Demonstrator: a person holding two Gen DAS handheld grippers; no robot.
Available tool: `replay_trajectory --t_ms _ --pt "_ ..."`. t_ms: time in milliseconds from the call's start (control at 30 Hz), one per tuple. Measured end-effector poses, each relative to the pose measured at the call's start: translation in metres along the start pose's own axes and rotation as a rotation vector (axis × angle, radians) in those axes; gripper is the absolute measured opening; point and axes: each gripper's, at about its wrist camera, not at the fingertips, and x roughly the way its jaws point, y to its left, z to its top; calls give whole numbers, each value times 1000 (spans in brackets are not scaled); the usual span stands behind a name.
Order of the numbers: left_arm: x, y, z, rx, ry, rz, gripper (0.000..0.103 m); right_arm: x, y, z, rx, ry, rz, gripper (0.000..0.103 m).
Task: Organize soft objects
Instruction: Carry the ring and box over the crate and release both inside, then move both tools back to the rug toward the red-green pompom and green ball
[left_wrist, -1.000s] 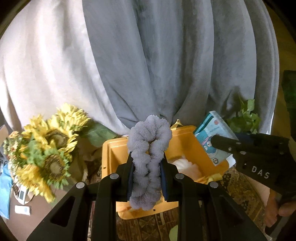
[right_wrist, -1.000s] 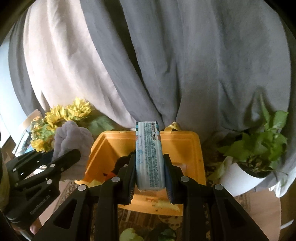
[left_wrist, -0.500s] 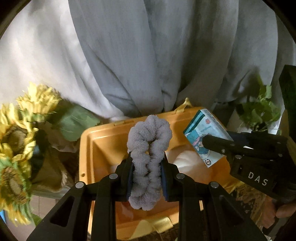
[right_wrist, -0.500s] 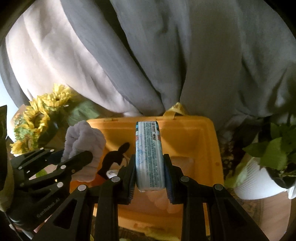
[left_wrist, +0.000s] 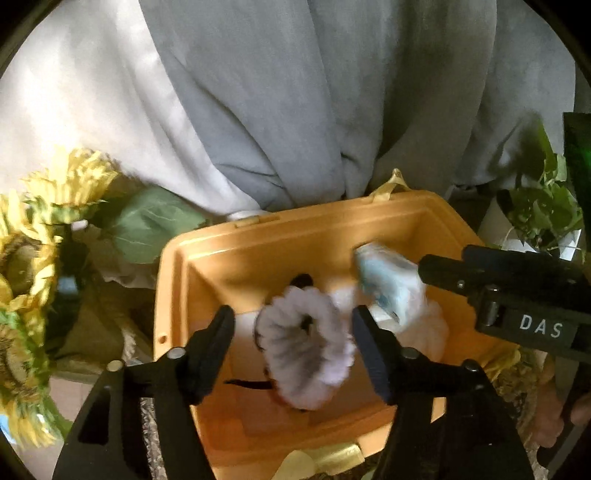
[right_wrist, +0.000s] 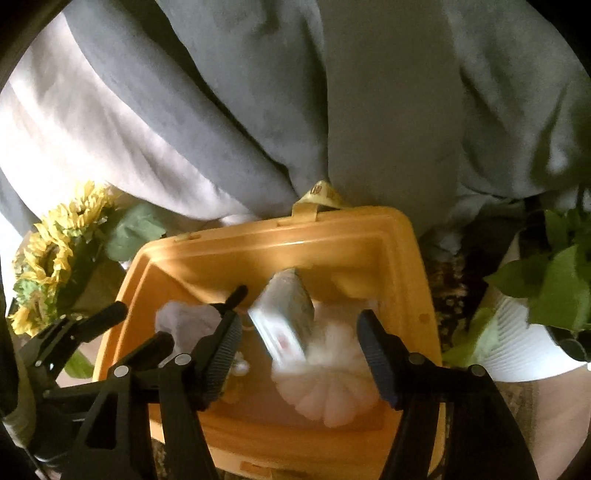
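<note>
An orange bin (left_wrist: 258, 254) (right_wrist: 258, 251) sits below both grippers. My left gripper (left_wrist: 291, 325) is open; the grey fluffy scrunchie (left_wrist: 306, 350) is blurred between its fingers, loose over the bin. It also shows in the right wrist view (right_wrist: 184, 321). My right gripper (right_wrist: 299, 328) is open; the pale blue tissue pack (right_wrist: 284, 317) (left_wrist: 388, 280) is blurred between its fingers, loose above a white pumpkin-shaped plush (right_wrist: 332, 384) in the bin.
Grey and white curtains (left_wrist: 295, 92) hang behind the bin. Artificial sunflowers (left_wrist: 33, 266) (right_wrist: 51, 254) stand at the left. A potted green plant in a white pot (right_wrist: 535, 314) (left_wrist: 543, 210) stands at the right. A patterned cloth lies under the bin.
Both grippers moved forward over the bin and opened. The scrunchie and the tissue pack have come free of the jaws and are dropping into the bin.
</note>
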Motion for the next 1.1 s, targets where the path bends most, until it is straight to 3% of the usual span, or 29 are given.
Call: replay_trajectory --t_ms 667,900,1100 --pt "-102 -6 -33 -36 -156 81 84 -102 20 -27 -73 -187 -54 67" --pt "-127 -5 -63 -109 -138 130 90 -110 25 -47 -94 -171 -65 72" --pt "-138 -4 -95 -193 -72 182 92 -112 24 -67 -96 -153 -85 81"
